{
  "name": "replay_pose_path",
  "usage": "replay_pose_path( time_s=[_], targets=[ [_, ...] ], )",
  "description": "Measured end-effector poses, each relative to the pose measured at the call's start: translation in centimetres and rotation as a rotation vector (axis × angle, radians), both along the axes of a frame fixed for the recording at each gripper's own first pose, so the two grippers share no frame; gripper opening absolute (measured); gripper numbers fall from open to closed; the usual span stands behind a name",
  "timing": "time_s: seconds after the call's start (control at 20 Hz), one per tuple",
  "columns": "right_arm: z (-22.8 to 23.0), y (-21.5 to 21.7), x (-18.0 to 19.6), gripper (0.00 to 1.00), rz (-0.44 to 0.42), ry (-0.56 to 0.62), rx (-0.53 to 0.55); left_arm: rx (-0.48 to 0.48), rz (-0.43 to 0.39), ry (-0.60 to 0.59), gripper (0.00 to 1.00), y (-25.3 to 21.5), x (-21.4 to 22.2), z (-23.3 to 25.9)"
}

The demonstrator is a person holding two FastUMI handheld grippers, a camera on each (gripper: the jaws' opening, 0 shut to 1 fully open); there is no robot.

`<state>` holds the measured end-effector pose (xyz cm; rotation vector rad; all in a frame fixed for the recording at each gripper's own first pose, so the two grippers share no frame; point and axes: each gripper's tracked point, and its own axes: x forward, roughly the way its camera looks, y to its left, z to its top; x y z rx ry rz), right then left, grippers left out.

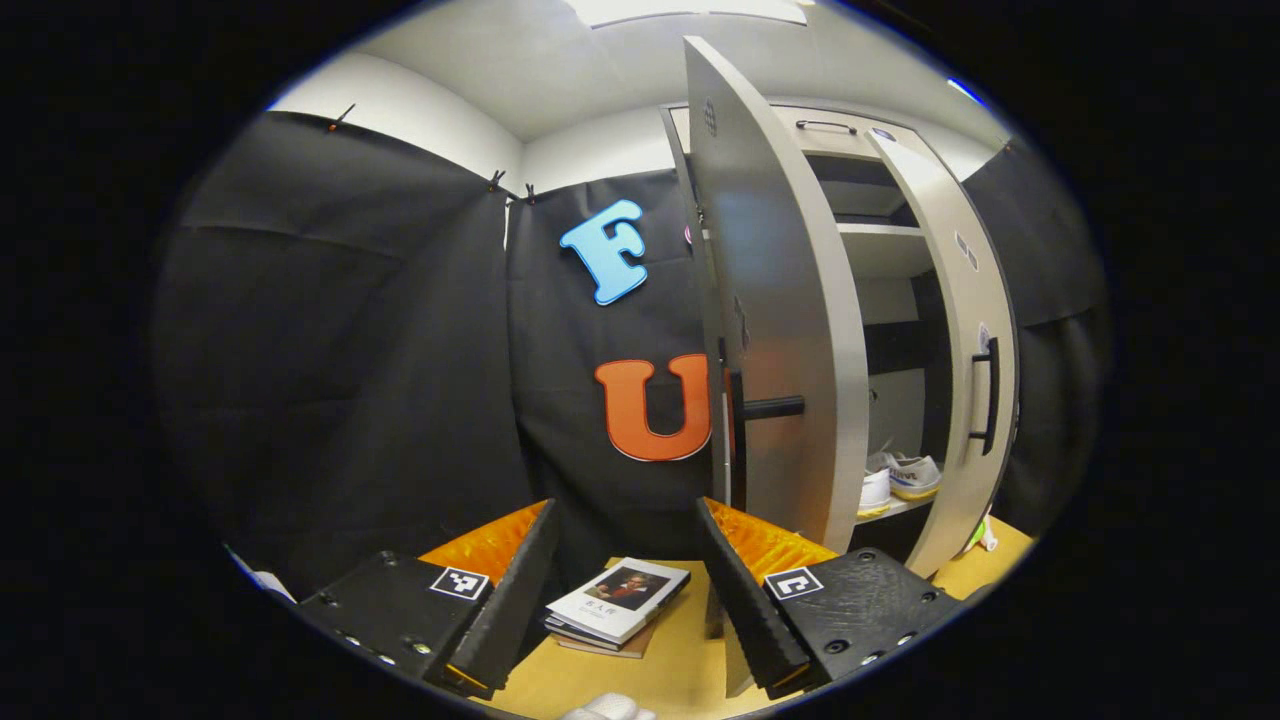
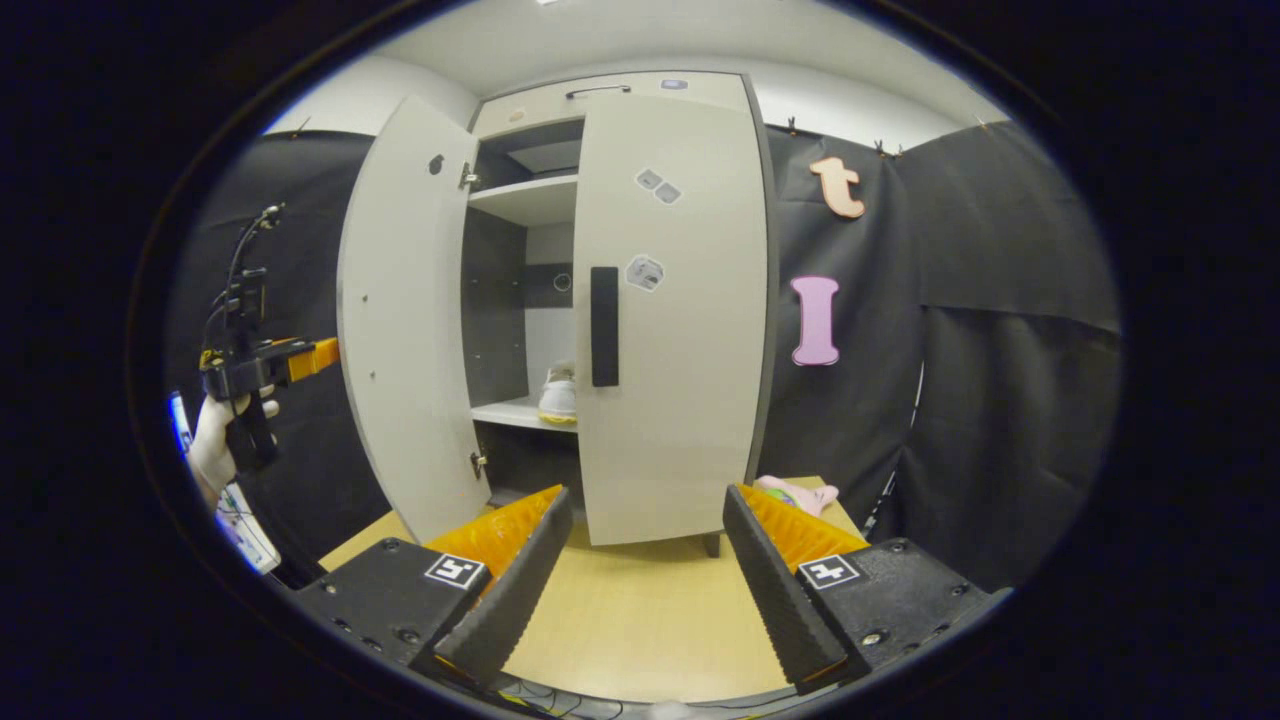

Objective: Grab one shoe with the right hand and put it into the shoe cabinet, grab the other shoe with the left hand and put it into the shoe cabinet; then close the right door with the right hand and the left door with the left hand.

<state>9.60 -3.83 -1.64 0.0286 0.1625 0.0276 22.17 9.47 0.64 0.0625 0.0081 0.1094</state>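
The shoe cabinet point(image 2: 540, 105) stands on a wooden table. Two white shoes point(image 1: 900, 478) sit side by side on its lower shelf; in the right gripper view one shoe point(image 2: 558, 395) peeks through the gap between the doors. The left door point(image 1: 770, 330) swings wide open, its edge toward me. The right door point(image 2: 670, 320) with its dark handle point(image 2: 603, 325) is nearly closed. My left gripper point(image 1: 625, 510) is open and holds nothing, out in front of the left door. My right gripper point(image 2: 648, 497) is open too, facing the right door from a short distance.
A small stack of books point(image 1: 620, 600) lies on the table point(image 2: 640, 620) below my left gripper. A pink soft item point(image 2: 795, 493) rests at the cabinet's right foot. At the far left a hand point(image 2: 210, 440) holds the left gripper point(image 2: 315, 355).
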Motion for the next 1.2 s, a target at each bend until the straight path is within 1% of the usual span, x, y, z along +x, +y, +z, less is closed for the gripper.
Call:
replay_pose_path(
  time_s=[0.1,0.35,0.45,0.5,0.55,0.6,0.65,0.7,0.75,0.8,0.85,1.05,1.1,1.2],
  targets=[
    [0.1,-0.7,0.5,0.99,0.013,0.002,-0.003,0.015,-0.017,0.002,0.84,-1.9,0.0,0.1],
    [0.4,-2.5,1.2,0.99,0.05,0.0,-0.007,-0.014,-0.072,0.003,0.85,-7.5,0.5,0.3],
    [0.6,-3.4,1.4,0.99,0.061,0.002,-0.007,-0.011,-0.098,-0.006,0.85,-10.0,1.1,0.8],
    [0.6,-3.8,1.6,0.99,0.063,0.002,-0.009,-0.003,-0.113,-0.013,0.87,-11.2,1.4,1.0],
    [0.6,-4.2,1.7,0.99,0.066,0.002,-0.009,-0.001,-0.123,-0.007,0.86,-12.1,1.6,1.1],
    [0.6,-4.6,1.6,0.99,0.067,0.003,-0.01,0.0,-0.123,-0.004,0.98,-12.6,1.7,1.0],
    [0.8,-4.9,1.7,0.99,0.069,0.001,-0.01,0.0,-0.126,-0.001,0.96,-13.2,1.8,1.1],
    [0.8,-5.1,1.7,0.99,0.07,-0.002,-0.011,0.001,-0.126,0.003,1.0,-13.6,1.7,1.0],
    [0.9,-5.4,1.7,0.99,0.068,-0.005,-0.011,-0.001,-0.124,0.008,0.89,-13.9,1.5,0.8],
    [1.0,-5.6,1.8,0.99,0.069,-0.009,-0.009,-0.004,-0.125,0.013,1.0,-14.1,1.4,0.7],
    [1.1,-5.6,1.8,0.99,0.071,-0.013,-0.007,-0.007,-0.124,0.018,0.96,-14.3,1.4,0.5],
    [1.1,-5.3,1.6,0.99,0.08,-0.017,-0.004,-0.011,-0.115,0.032,0.96,-14.0,0.6,0.3],
    [1.1,-5.2,1.5,0.99,0.082,-0.019,-0.002,-0.015,-0.115,0.034,1.0,-14.0,0.3,0.1],
    [1.2,-4.9,1.5,0.99,0.086,-0.02,0.002,-0.02,-0.113,0.038,1.0,-14.1,-0.1,0.1]
  ],
)
